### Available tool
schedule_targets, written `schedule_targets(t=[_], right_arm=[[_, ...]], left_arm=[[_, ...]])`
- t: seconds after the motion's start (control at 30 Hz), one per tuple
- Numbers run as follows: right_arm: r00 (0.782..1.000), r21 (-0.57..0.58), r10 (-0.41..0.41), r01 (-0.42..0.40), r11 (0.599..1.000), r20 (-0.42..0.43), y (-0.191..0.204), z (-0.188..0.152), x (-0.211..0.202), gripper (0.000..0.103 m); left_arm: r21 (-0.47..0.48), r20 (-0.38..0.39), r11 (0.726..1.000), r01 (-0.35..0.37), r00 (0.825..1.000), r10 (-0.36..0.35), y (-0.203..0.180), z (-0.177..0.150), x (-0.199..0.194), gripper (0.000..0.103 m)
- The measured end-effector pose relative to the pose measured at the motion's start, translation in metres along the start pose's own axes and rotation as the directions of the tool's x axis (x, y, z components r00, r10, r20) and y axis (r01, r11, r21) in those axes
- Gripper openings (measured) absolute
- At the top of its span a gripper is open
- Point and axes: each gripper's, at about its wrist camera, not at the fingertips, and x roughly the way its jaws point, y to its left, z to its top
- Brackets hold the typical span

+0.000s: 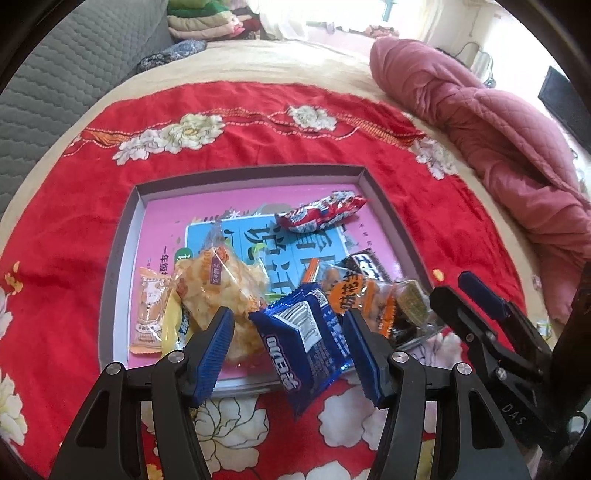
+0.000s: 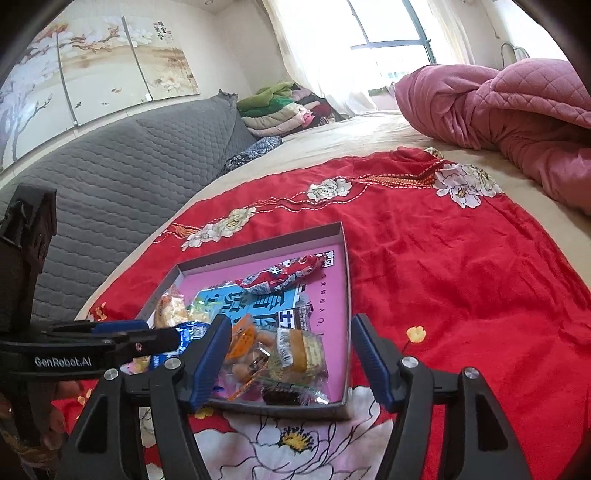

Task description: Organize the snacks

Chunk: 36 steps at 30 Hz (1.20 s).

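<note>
A shallow square cardboard tray with grey walls and a pink printed floor (image 1: 384, 210) lies on a red bedspread with white embroidered flowers (image 1: 258, 144) and holds the snacks. In the left wrist view a dark blue foil biscuit packet (image 1: 310, 339) lies tilted between the fingers of the left gripper (image 1: 291, 350), its lower end projecting over the tray's 6 o'clock wall; the jaws stand apart, and whether either pad touches the packet cannot be told. At 9 o'clock of it lie a clear bag of pale orange crackers (image 1: 221, 291) and a small orange sachet (image 1: 149, 314); at 3 o'clock, an orange-labelled clear packet of nuts (image 1: 365, 299) and a clear-wrapped square cake (image 1: 412, 301); at 12 o'clock, towards the far wall, a red crinkled snack packet (image 1: 321, 214). The right gripper (image 1: 480, 306) enters this view at 3 o'clock, seen side-on. The right wrist view alone shows the cake wrapper's white label (image 2: 284, 345), a dark brown wrapped sweet (image 2: 280, 395) against the near wall, and the right gripper's fingers spread wide and empty over the tray's near right corner. It also shows the left gripper from the side at 9 o'clock, the grey quilted headboard (image 2: 129, 177), a floral wall panel (image 2: 110, 55), and a window (image 2: 391, 26). Both views include the crumpled pink quilted blanket (image 1: 498, 147) at 2 o'clock.
</note>
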Motion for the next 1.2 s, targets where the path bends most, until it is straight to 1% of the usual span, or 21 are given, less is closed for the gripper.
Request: schedule_targets(t=[0.03,0.07,0.13,0.17,0.3,0.43,0.57,0.63,0.7,0.77,0.87,1.0,1.2], right_arm=[[1.0,-0.007,-0.004,0.004,1.0,0.005,0.002,-0.001,-0.004,0.068],[1.0,-0.013,-0.003,0.004,1.0,0.007,0.005,-0.001,-0.008,0.074],[1.0,-0.023,-0.003,0.003,1.0,0.004,0.013,-0.003,-0.017,0.081],[1.0,-0.028,-0.002,0.002,1.0,0.006,0.016,-0.004,-0.021,0.084],[0.999,-0.056,-0.035,0.034,0.998,-0.011,0.036,-0.009,-0.034,0.085],[0.998,-0.071,-0.051,0.048,0.996,-0.038,0.05,-0.015,-0.042,0.087],[0.997,-0.059,-0.061,0.058,0.997,-0.053,0.055,-0.021,-0.052,0.091],[0.995,-0.053,-0.081,0.078,0.996,-0.055,0.057,-0.023,-0.058,0.092],[0.992,-0.053,-0.111,0.108,0.993,-0.052,0.06,-0.024,-0.064,0.095],[0.988,-0.06,-0.143,0.14,0.988,-0.054,0.063,-0.026,-0.069,0.1],[0.979,-0.084,-0.194,0.188,0.978,-0.063,0.071,-0.03,-0.074,0.1],[0.971,-0.109,-0.226,0.217,0.97,-0.082,0.079,-0.036,-0.077,0.1],[0.96,-0.134,-0.263,0.249,0.959,-0.098,0.087,-0.043,-0.081,0.1]], left_arm=[[0.001,0.003,1.0,0.004,1.0,-0.004,0.0,-0.001,-0.003,0.067],[0.003,0.007,1.0,0.012,1.0,-0.012,0.001,-0.002,-0.007,0.069],[0.003,0.016,1.0,0.021,1.0,-0.021,0.003,-0.006,-0.016,0.07],[0.003,0.021,1.0,0.028,0.999,-0.029,0.004,-0.009,-0.021,0.07],[-0.011,0.033,0.999,0.041,0.999,-0.041,0.011,-0.023,-0.038,0.071],[-0.012,0.031,0.999,0.049,0.998,-0.049,0.016,-0.038,-0.05,0.071],[0.026,0.056,1.0,-0.011,0.998,0.01,0.016,-0.055,-0.065,0.075],[0.039,0.06,0.999,-0.024,0.998,0.021,0.016,-0.063,-0.071,0.076],[0.044,0.056,0.998,-0.032,0.998,0.03,0.019,-0.071,-0.076,0.076],[0.045,0.037,0.999,-0.03,0.999,0.028,0.022,-0.076,-0.075,0.076],[0.035,0.019,0.999,-0.024,1.0,0.024,0.027,-0.082,-0.074,0.076],[0.019,-0.001,1.0,-0.011,1.0,0.011,0.031,-0.088,-0.071,0.076],[0.003,-0.002,1.0,-0.007,1.0,0.007,0.034,-0.09,-0.072,0.076]])
